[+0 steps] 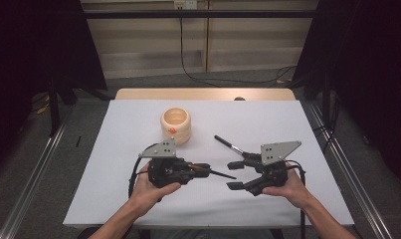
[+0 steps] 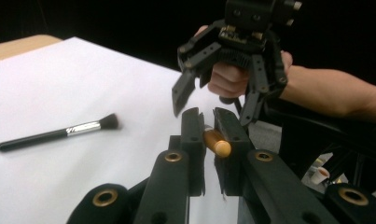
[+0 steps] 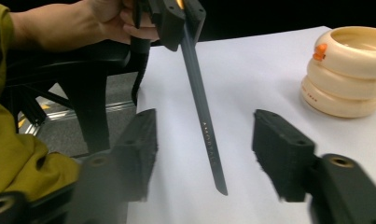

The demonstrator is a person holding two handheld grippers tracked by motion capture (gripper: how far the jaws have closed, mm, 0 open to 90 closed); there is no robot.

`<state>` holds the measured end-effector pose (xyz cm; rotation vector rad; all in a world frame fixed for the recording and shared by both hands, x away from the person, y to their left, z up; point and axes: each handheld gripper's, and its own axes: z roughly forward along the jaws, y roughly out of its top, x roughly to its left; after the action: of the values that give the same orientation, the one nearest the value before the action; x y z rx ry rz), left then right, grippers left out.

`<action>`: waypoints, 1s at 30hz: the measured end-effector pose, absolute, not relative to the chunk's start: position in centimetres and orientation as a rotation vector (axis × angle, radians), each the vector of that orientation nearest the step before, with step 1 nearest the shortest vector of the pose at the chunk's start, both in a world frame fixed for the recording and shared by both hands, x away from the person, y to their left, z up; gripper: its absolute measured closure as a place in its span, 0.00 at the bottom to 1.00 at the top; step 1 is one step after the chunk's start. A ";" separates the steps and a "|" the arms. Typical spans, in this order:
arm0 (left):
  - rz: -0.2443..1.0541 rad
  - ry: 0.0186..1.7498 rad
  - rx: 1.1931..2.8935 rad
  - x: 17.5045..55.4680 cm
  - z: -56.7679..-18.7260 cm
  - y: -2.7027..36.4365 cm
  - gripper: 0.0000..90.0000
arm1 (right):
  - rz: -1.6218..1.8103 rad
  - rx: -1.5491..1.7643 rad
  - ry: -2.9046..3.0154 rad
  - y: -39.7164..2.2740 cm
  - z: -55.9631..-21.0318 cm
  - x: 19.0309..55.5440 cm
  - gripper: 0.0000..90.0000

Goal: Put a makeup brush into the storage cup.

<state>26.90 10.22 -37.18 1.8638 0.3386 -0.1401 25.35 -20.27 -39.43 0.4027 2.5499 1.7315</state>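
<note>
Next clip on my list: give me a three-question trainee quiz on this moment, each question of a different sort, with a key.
1. True or false: the right gripper is shut on the makeup brush.
2. Multiple choice: the left gripper clamps A) a slim black-handled brush B) the cream holder C) nothing.
3. Fill in: the cream ringed holder stands on the white table and carries a small ____ tab.

Key: 1 false, its jaws are open and the makeup brush lies on the table; 2 A; 3 orange.

Left gripper (image 1: 204,168) fingers clamped, right gripper (image 1: 236,175) fingers spread.
</note>
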 end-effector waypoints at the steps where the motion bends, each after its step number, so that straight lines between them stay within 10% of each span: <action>1: -0.132 0.336 1.882 27.0 -37.2 10.3 0.93 | 1.729 0.407 2.553 -20.3 -39.5 25.4 0.39; 21: -0.081 0.380 2.023 27.5 -37.2 9.7 0.93 | 1.635 0.429 2.650 -19.6 -39.9 25.6 0.35; 30: -0.030 0.411 2.005 27.7 -37.1 10.4 0.93 | 1.627 0.539 2.517 -20.4 -39.6 24.7 0.05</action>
<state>27.66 10.39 -37.11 2.0049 0.4110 -0.0304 24.73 -20.41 -39.60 0.5390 2.5165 1.6266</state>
